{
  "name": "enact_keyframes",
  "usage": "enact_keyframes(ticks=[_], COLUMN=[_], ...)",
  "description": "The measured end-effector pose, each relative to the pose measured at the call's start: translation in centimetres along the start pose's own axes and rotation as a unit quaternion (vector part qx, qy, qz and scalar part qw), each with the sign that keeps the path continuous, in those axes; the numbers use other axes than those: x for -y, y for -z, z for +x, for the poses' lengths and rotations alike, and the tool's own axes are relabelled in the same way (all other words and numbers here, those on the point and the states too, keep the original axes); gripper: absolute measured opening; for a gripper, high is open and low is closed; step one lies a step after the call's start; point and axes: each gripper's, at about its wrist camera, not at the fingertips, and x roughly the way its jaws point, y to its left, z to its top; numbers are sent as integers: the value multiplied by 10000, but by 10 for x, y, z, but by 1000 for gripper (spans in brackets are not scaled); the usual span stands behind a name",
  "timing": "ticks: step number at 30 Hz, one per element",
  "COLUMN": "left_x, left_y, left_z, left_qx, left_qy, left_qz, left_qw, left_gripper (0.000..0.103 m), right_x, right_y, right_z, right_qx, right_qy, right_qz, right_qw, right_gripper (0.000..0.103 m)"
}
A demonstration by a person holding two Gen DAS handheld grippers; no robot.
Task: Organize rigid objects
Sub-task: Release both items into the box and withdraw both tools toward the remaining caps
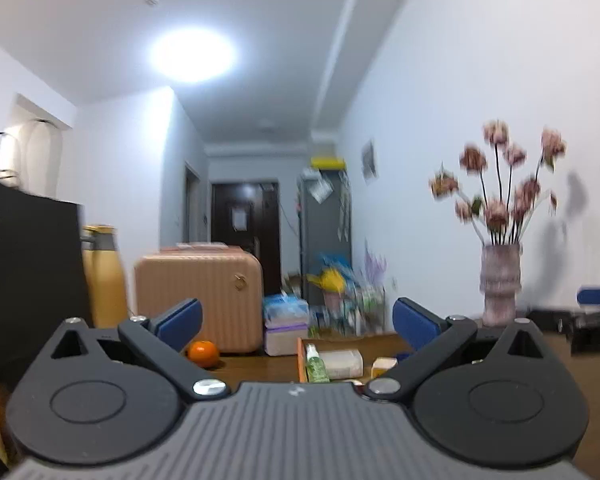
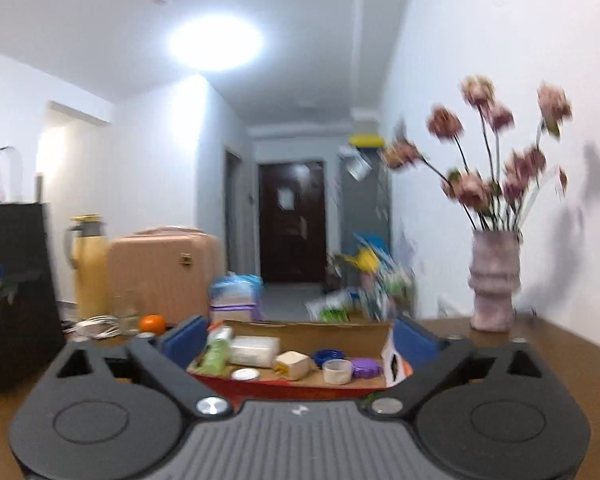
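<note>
Shallow red-fronted cardboard tray (image 2: pixel 296 389) of small rigid items lies dead ahead of the right tool (image 2: pixel 296 338), long axis crosswise; both tools gape empty, left tool (image 1: pixel 297 320) farther back on the worktop (image 2: pixel 540 354).

Right side of the counter (image 2: pixel 560 344): bare wood lies between the cardboard box (image 2: pixel 300 330) and the vase (image 2: pixel 494 280), which stands against the wall with flower stems spreading overhead. Left side: a pink case (image 2: pixel 156 276), yellow flask (image 2: pixel 88 268), glass jar (image 2: pixel 126 314), white cable (image 2: pixel 96 326) and orange (image 2: pixel 152 323) crowd the back. The box interior is crowded with small items.
</note>
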Motion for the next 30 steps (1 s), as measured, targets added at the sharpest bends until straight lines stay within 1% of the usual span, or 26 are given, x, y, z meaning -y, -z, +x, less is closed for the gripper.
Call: enact_keyframes(ticks=[3,5,6,8,11,14,18,22,25,28,30], left_x=[-2,-2,-1,1,2,5,10,12,14,19,21], left_y=[10,16,20,24,26,31,40,47,52,61,65], left_z=[-42,-63,-71,-78,-77,-75,-72,-65,-55,-41,-30], left_qx=[130,240,287,306,171,106,2,-165,-354,-620,-742], left_qy=[72,55,57,14,45,110,147,208,216,167,185], left_qz=[7,37,131,226,124,93,235,250,266,470,501], left_qw=[9999,9997,9995,9993,9998,9998,9996,9993,9988,9968,9958], left_gripper=[103,103,103,103,103,103,103,103,103,103,103], right_x=[-11,-17,-18,-21,-25,-28,-33,-34,-31,-26,-22], right_y=[16,25,30,38,46,53,57,60,59,56,55], right_z=[-41,-66,-76,-96,-109,-112,-105,-97,-87,-75,-68], right_qx=[173,283,314,351,319,243,119,61,-35,-287,-374], right_qy=[-13,118,214,382,494,517,495,487,515,544,531], right_qz=[-1,68,99,205,342,369,305,339,360,387,393], right_qw=[9999,9995,9992,9984,9977,9977,9982,9982,9980,9974,9971], right_gripper=[103,103,103,103,103,103,103,103,103,103,103])
